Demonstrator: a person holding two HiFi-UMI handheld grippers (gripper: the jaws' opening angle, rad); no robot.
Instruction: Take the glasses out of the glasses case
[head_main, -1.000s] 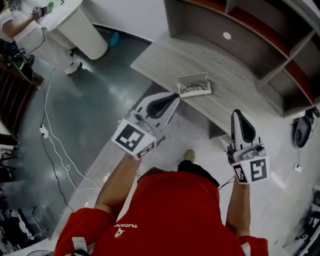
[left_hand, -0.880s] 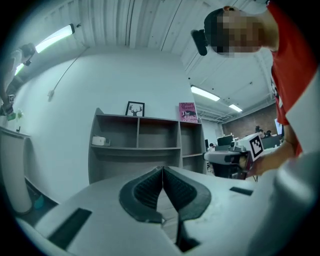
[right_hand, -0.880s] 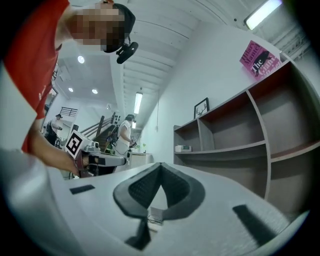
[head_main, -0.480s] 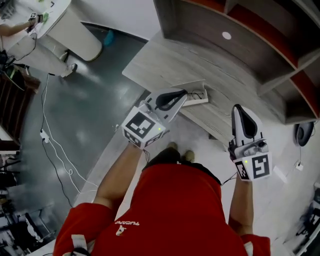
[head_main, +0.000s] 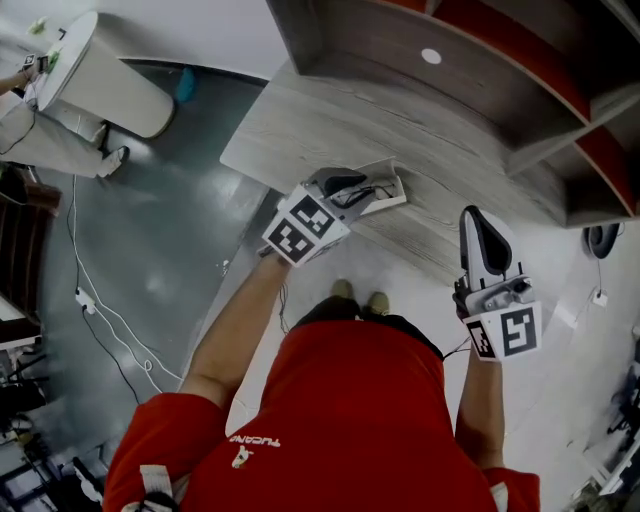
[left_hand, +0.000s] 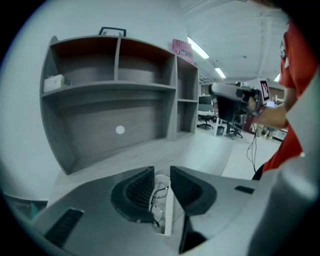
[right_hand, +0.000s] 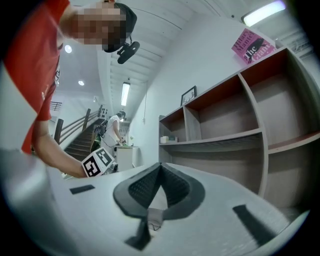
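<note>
Your left gripper (left_hand: 161, 186) at the white case (head_main: 392, 192), jaws opening (a narrow gap), glasses (left_hand: 158, 199) showing between them, ungripped, your right gripper (right_hand: 159, 170) pinched closed, empty.

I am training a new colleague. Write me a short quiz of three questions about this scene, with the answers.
1. True or false: the glasses lie inside the white case on the desk.
2. Which gripper hangs over the case? A: left gripper. B: right gripper.
3. Fill in: the right gripper's jaws are ____.
Key: 1 true. 2 A; its jaws are opening, with the glasses between them, not gripped. 3 shut.
</note>
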